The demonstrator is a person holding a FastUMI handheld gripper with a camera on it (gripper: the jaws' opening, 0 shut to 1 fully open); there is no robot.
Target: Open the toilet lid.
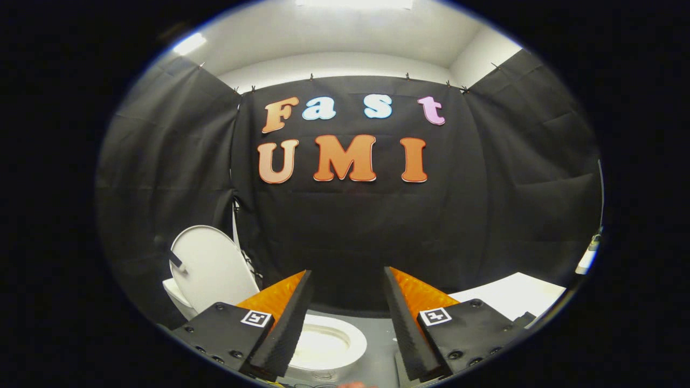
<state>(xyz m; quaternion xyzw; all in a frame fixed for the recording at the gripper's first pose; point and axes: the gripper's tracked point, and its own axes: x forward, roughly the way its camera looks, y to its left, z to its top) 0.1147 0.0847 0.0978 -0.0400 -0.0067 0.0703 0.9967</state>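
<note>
A white toilet stands below and to the left of my fingers. Its lid [211, 267] is raised upright, leaning back toward the black cloth wall, with a small dark handle on its left edge. The seat ring and bowl [329, 342] lie uncovered beneath, partly hidden behind my left finger [285, 318]. My gripper [347, 280] hangs above the bowl, open, with a wide gap and nothing between the fingers. It touches neither the lid nor the seat.
Black cloth walls close the booth at the back and both sides. A white flat surface [512, 296] lies to the right beyond my right finger. Grey floor [380, 350] shows between the fingers beside the bowl. A white cable or fitting [590, 253] hangs at the far right.
</note>
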